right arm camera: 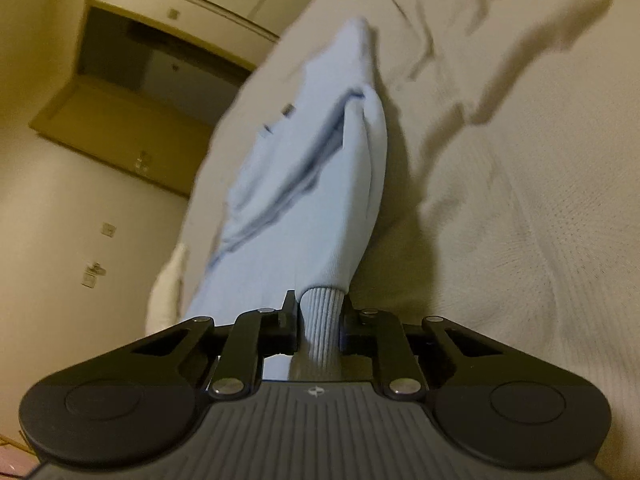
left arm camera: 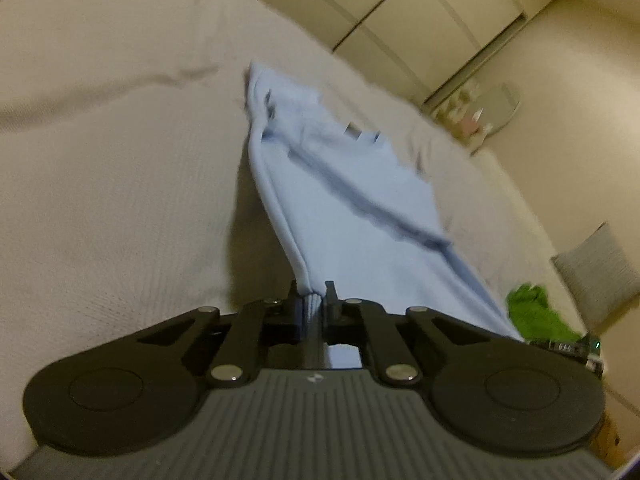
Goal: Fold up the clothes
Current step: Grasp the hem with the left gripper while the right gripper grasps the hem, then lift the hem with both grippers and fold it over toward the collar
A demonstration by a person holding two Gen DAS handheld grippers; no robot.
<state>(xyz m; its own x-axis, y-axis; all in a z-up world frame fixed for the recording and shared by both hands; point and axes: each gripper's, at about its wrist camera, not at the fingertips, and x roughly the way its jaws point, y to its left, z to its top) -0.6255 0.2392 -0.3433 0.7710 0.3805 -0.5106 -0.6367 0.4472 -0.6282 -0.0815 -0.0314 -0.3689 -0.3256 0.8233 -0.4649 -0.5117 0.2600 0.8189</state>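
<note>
Lying across a beige bedspread (left arm camera: 120,184): light blue sweatshirt (left arm camera: 344,200), rumpled, stretched toward both cameras. Near its right edge, a green garment (left arm camera: 536,316) and a grey cushion (left arm camera: 600,268); white wardrobe doors (left arm camera: 420,20) behind. Left hand-held gripper (left arm camera: 314,300) closed tight on a bunched ribbed edge. Right hand-held gripper (right arm camera: 320,312) clamped narrowly on the ribbed cuff (right arm camera: 322,320).

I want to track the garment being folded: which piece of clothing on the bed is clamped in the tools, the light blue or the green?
The light blue garment; the green one lies untouched.
</note>
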